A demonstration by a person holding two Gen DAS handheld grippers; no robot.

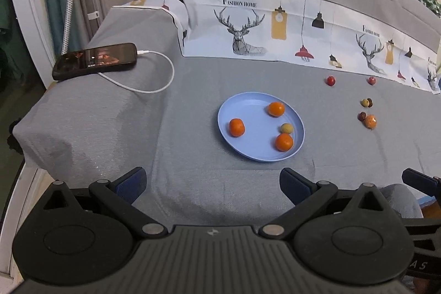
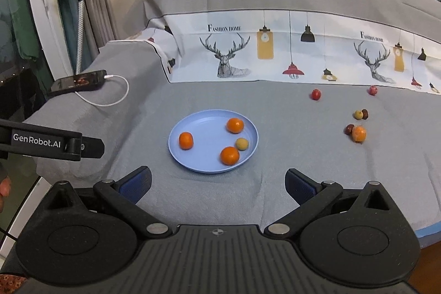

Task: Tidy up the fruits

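Left tongs (image 1: 212,185) spread wide, empty, low over the grey bed cover (image 1: 193,90). Right tongs (image 2: 217,185) likewise apart, nothing held. Blue plate (image 2: 176,148) just ahead of both, slightly right of left tongs, slightly left of right tongs; three oranges and a small yellowish fruit (image 2: 242,143) already on it. Loose fruit further ahead and well right of both tongs: wrapped orange (image 2: 359,133) touching a dark date (image 2: 349,129), a yellowish-and-dark pair (image 2: 361,114), two red ones (image 2: 316,94) near the printed sheet. Risks: small round fruit likely rolling on soft cover when nudged; squeezed pair popping apart; plate tipping on bedding if rim pressed.
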